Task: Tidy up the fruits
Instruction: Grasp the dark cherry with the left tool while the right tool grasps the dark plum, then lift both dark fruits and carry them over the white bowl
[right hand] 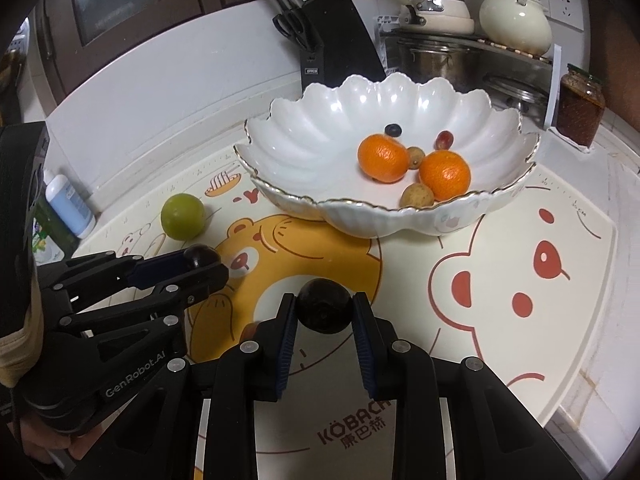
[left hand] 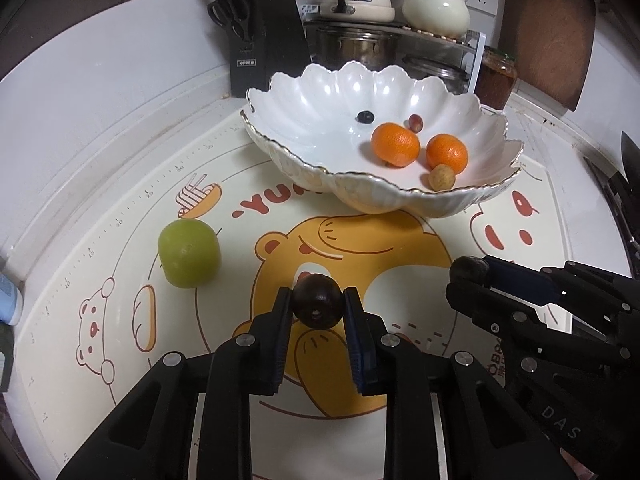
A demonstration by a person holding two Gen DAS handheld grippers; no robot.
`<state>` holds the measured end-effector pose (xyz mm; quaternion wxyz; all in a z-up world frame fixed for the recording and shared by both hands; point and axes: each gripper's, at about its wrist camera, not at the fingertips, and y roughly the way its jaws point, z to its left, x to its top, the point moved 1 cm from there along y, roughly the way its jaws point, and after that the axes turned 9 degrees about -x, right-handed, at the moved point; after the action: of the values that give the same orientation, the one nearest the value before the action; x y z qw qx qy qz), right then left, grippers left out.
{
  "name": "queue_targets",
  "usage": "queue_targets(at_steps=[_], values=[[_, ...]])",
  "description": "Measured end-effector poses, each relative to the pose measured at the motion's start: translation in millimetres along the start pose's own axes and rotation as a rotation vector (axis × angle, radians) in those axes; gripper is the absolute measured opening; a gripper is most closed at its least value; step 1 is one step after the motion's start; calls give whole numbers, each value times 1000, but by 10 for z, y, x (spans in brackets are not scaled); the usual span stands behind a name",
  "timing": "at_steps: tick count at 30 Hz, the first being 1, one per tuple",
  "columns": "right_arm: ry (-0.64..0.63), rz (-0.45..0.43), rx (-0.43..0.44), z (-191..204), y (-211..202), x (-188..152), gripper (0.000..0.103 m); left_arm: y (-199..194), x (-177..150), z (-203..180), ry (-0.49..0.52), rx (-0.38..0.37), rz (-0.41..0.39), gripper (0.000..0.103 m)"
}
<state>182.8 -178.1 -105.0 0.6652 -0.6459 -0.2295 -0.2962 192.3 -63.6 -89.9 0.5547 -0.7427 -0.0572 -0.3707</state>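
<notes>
Holding: our left gripper [left hand: 317,307] clamps one dark round fruit [left hand: 317,305]; our right gripper [right hand: 325,312] clamps another [right hand: 325,306] — both above the mat.
Handling: light, smooth, probably bruisable — we grip mid-sides gently.
Bowl: scalloped bowl [left hand: 312,80] just beyond.

fruit bowl [right hand: 280,148] on mat [right hand: 560,320], oranges [right hand: 382,158] inside, knife block [right hand: 340,40] behind, lime [right hand: 182,216] left of bowl

Both tools [left hand: 317,308] black, blue-padded, silver-screwed; left tool [right hand: 202,258] lettered "GenRobot.AI"; beige sleeve [right hand: 18,354].
</notes>
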Motion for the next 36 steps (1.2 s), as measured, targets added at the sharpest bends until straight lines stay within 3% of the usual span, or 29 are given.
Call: queue_targets(at_steps=[36], values=[[76, -133, -71, -381, -619, 277, 29, -531, 441, -484, 61, -32, -145, 26]])
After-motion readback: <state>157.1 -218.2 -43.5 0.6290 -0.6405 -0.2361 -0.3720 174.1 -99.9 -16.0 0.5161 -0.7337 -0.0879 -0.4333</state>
